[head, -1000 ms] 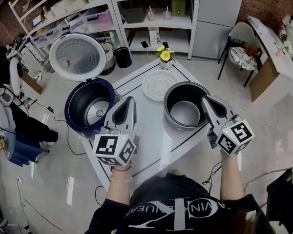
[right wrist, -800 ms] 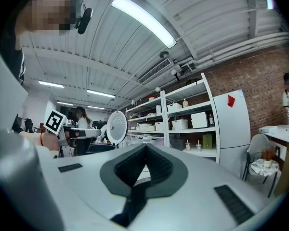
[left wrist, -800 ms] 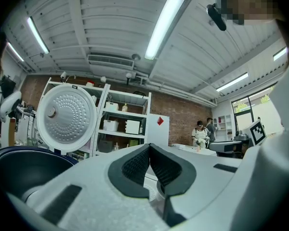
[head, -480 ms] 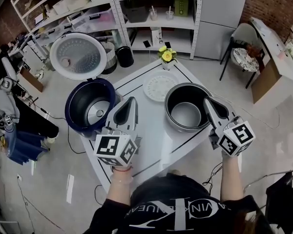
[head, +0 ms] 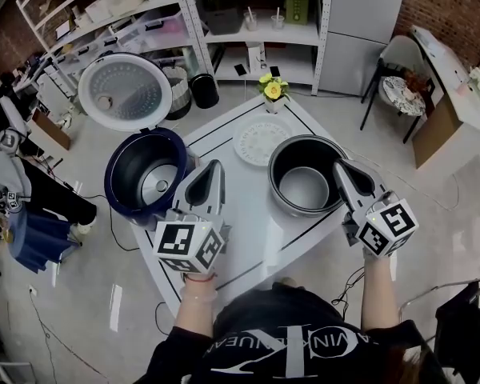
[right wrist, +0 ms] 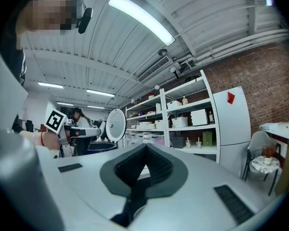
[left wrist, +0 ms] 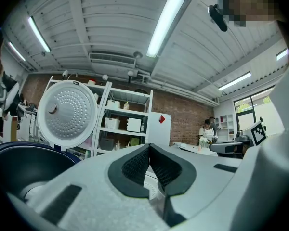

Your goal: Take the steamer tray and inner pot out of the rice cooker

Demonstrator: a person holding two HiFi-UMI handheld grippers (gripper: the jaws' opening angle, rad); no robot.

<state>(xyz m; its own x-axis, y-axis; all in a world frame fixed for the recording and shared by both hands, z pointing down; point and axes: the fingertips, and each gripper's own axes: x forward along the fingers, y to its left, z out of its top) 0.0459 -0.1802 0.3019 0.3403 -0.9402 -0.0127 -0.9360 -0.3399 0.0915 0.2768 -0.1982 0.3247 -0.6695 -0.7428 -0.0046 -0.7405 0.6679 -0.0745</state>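
Nearest the person, the left gripper [head: 215, 166] and right gripper [head: 337, 163] were held level over the white table [head: 248, 222]. The two gripper views showed each pair of jaws pressed together with nothing between them. Only the head view showed the task's things. The inner pot [head: 284, 166] stood on the table just beside the right gripper's tip, the steamer tray [head: 260, 140] lay flat beyond it, and the navy rice cooker [head: 144, 174] stood open at the table's left edge. The left gripper view caught the cooker's raised lid [left wrist: 67, 112] against far shelves [left wrist: 123, 129]; the right gripper view showed a white cabinet [right wrist: 233, 124].
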